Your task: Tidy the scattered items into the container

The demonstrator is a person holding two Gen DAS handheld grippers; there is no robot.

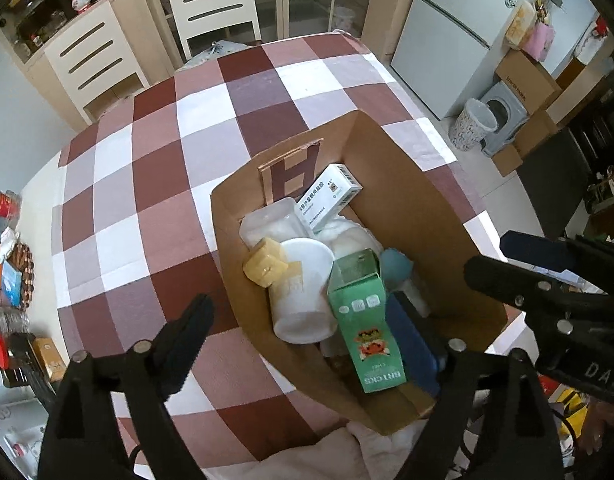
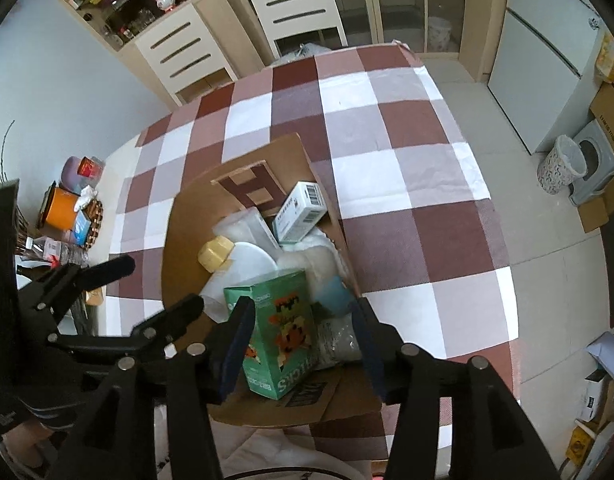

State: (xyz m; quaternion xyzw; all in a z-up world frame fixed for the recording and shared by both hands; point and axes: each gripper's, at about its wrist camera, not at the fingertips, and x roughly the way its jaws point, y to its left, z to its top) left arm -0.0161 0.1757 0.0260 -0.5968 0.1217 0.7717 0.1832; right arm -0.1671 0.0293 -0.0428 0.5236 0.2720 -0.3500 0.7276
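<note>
The cardboard box (image 1: pixel 419 200) on the checked tablecloth (image 1: pixel 147 200) already holds everything in view, the green carton (image 2: pixel 283 332) on top. Both the left gripper (image 1: pixel 315 328) and the right gripper (image 2: pixel 303 344) stand apart over the box, gripping nothing. The placing step looks finished; next, probably, lift clear of the box.

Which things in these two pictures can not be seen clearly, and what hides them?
- Bottom of the paper bag: both views, covered by the items inside.
- Blue item: left wrist view, mostly behind the green carton; unidentifiable.
- White medicine box: print too small in both views.
- Table clutter: right wrist view, small, distorted near the left edge.
- Right tongs: open around the carton; contact unclear.
</note>
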